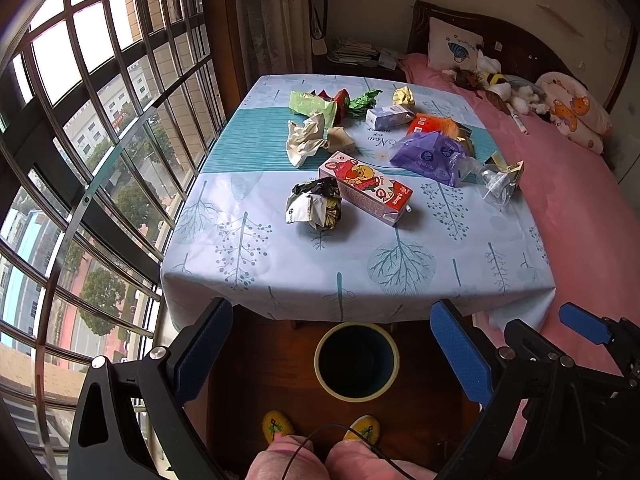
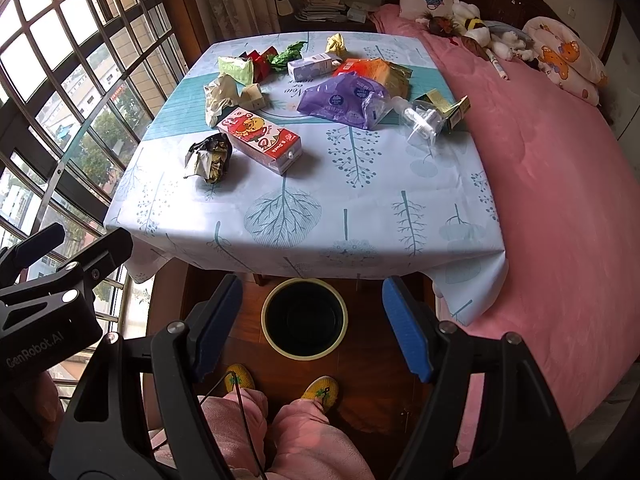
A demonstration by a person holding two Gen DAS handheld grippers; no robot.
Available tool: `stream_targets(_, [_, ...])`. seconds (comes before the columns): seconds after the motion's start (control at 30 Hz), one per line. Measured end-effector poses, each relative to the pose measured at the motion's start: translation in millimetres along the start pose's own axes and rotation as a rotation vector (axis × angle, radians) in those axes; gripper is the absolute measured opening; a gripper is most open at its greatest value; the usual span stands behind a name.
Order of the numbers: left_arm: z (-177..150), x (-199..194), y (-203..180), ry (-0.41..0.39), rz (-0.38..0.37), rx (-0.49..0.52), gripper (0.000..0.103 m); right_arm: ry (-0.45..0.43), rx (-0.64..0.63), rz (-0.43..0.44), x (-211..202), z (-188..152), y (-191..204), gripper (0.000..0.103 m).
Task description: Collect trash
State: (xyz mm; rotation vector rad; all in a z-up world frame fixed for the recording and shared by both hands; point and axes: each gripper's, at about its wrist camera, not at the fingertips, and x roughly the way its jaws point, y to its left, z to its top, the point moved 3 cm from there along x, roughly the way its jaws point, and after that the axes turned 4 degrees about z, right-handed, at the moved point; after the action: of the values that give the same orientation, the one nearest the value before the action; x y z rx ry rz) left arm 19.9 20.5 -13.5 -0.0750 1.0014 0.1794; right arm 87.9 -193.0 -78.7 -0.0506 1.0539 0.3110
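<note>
Several pieces of trash lie on the table (image 1: 280, 272) (image 2: 360, 224): a red cartoon carton (image 1: 366, 188) (image 2: 260, 138), a crumpled black-and-gold wrapper (image 1: 314, 206) (image 2: 210, 156), a purple plastic bag (image 1: 428, 152) (image 2: 340, 96), crumpled paper (image 1: 306, 138) and a clear plastic piece (image 2: 424, 120). A dark bin (image 1: 356, 360) (image 2: 304, 316) with a pale rim stands on the floor under the table's near edge. My left gripper (image 1: 332, 356) and right gripper (image 2: 312, 324) are both open, empty, held above the bin and short of the table.
A pink bed (image 2: 560, 200) with pillows and soft toys runs along the table's right side. A barred window (image 1: 80, 160) fills the left. The person's knees and yellow slippers (image 2: 320, 390) are below the bin. The right gripper shows at the lower right of the left view.
</note>
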Motion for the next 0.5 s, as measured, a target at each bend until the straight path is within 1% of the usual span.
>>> stream_targets(0.2, [5.2,-0.8,2.5,-0.003,0.011,-0.022,0.101,-0.005,-0.005,0.007,0.3,1.7,4.6,0.071])
stream_targets(0.4, [14.6,-2.1,6.5,-0.003,0.004,-0.047,0.101,-0.017,-0.007,0.022,0.9,11.2,9.8,0.071])
stream_targets(0.5, [20.1,-3.7,8.0,0.001,0.014,-0.048,0.101,-0.024,-0.008,0.034,-3.5,16.4,7.3,0.071])
